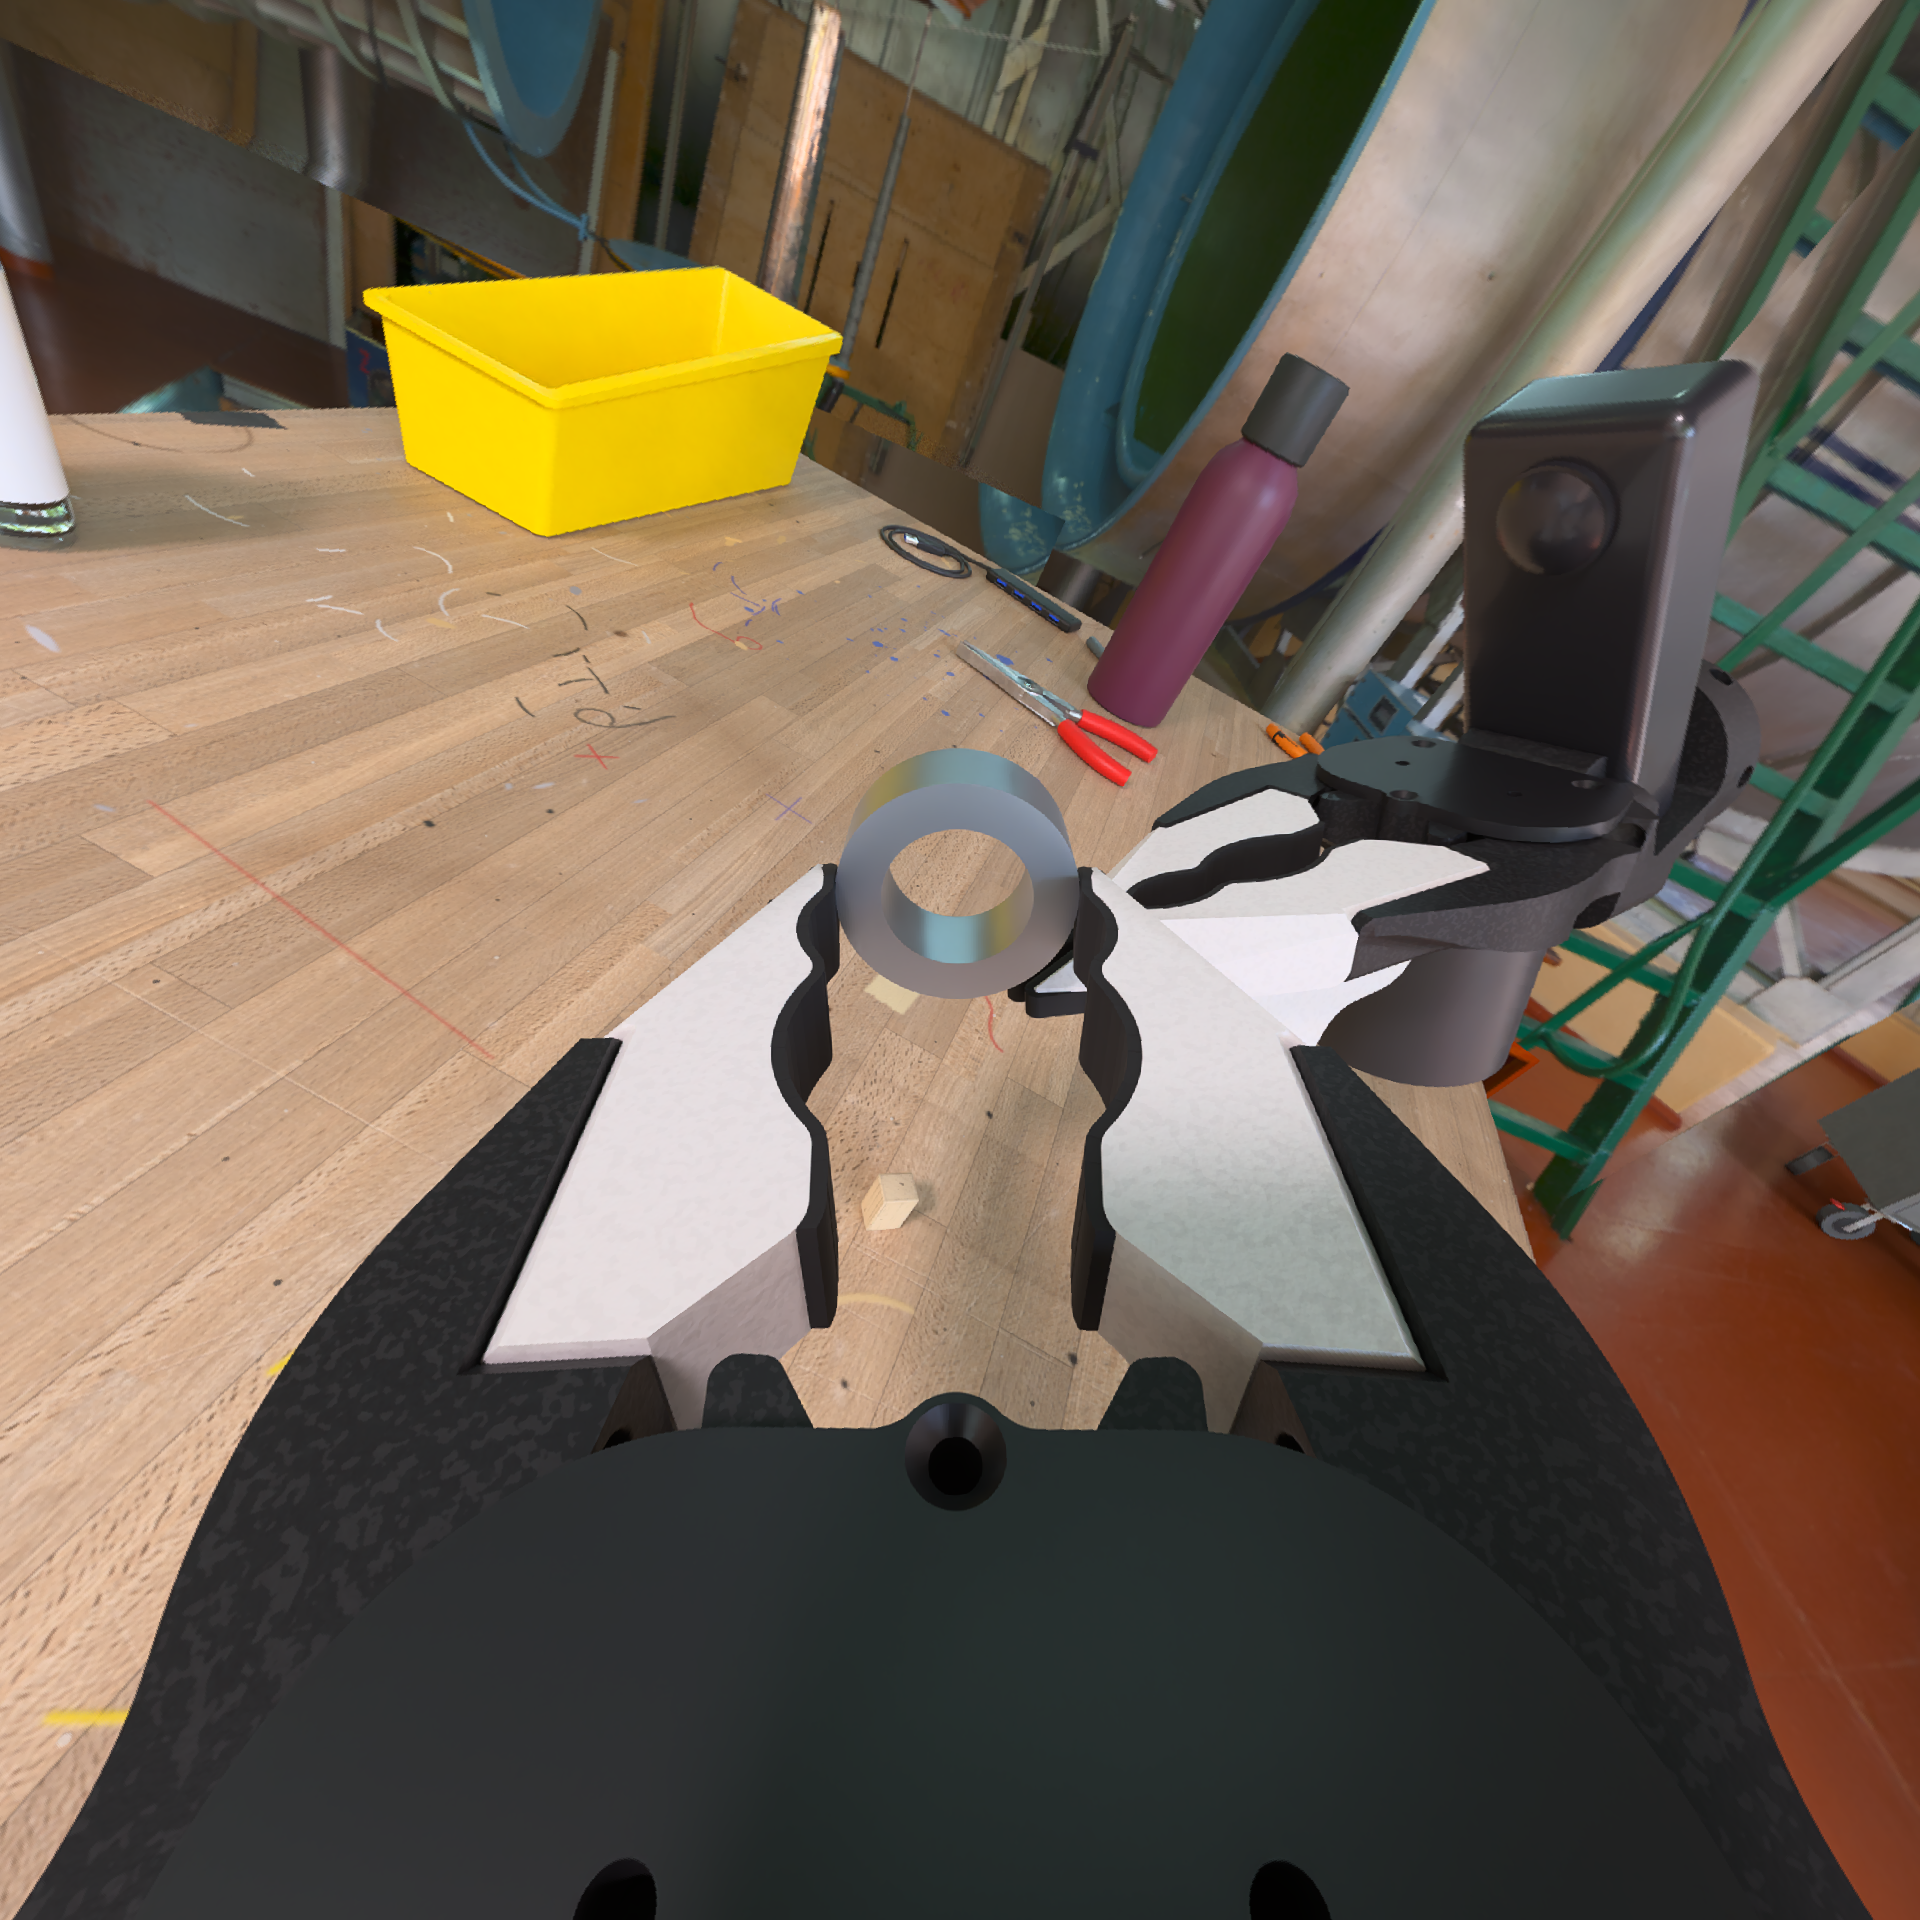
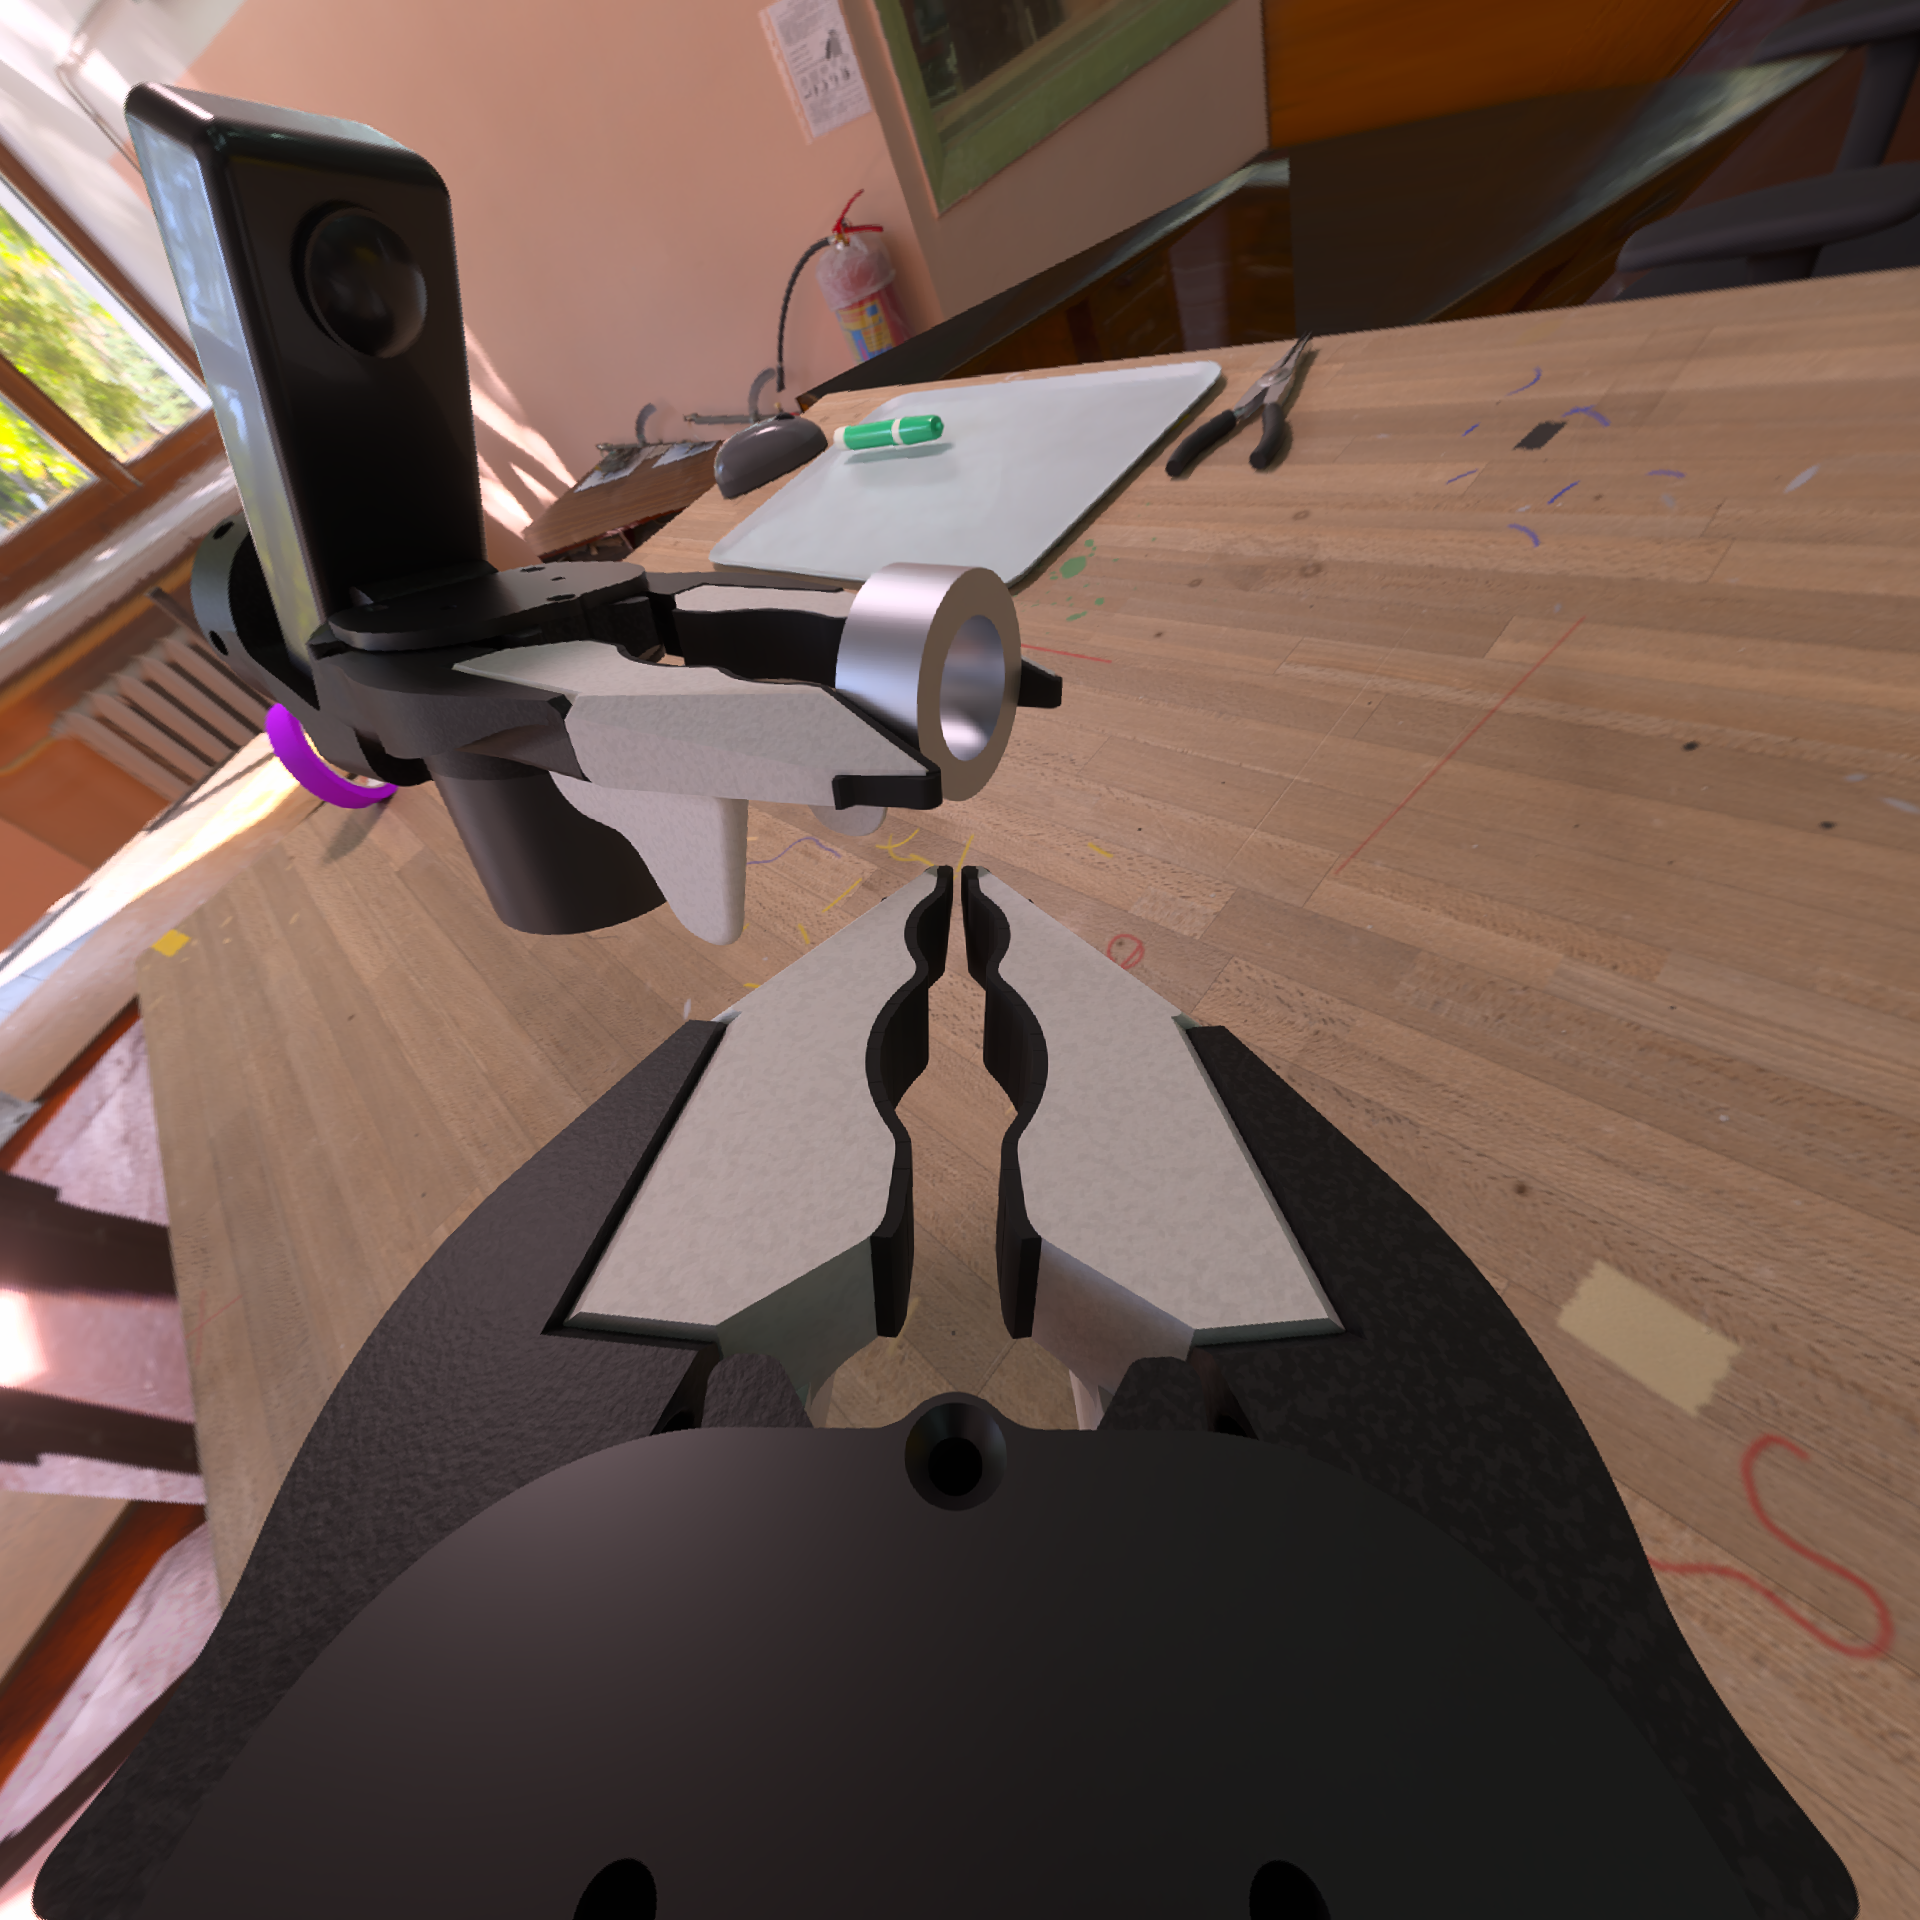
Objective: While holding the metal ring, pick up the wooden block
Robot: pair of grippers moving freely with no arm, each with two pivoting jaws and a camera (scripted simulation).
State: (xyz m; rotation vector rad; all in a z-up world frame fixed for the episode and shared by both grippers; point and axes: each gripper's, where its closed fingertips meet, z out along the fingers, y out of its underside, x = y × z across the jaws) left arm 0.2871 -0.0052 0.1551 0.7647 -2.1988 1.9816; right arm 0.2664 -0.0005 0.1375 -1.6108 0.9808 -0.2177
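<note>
— So where is the thick grey metal ring (image 1: pixel 956 873)?
— Pinched at the tips of the left gripper (image 1: pixel 956 914), its jaws pressed against the ring's two sides. It is held up off the light wooden desk (image 1: pixel 312 831), with its hole facing back along the fingers.

— And the small pale wooden block (image 1: pixel 889 1202)?
— Lying on the desk below that gripper, seen in the gap between its fingers, touched by nothing.

— What about the right gripper (image 2: pixel 956 878)?
— Its jaws are drawn nearly together with nothing between them, only a thin slit at the tips. From the left wrist view it sits just right of the ring, its tips (image 1: pixel 1049 992) close behind it.

— What else is on the desk?
— Farther off, a yellow plastic bin (image 1: pixel 603 405), a maroon bottle with a grey cap (image 1: pixel 1195 582), red-handled pliers (image 1: pixel 1060 712) and a coiled black cable (image 1: pixel 925 549). From the right wrist view, a pale rectangular tray (image 2: pixel 1039 478) carrying a green marker (image 2: pixel 894 431), a grey computer mouse (image 2: pixel 764 452) beside it, and black-handled pliers (image 2: pixel 1252 410) to the tray's right.
</note>
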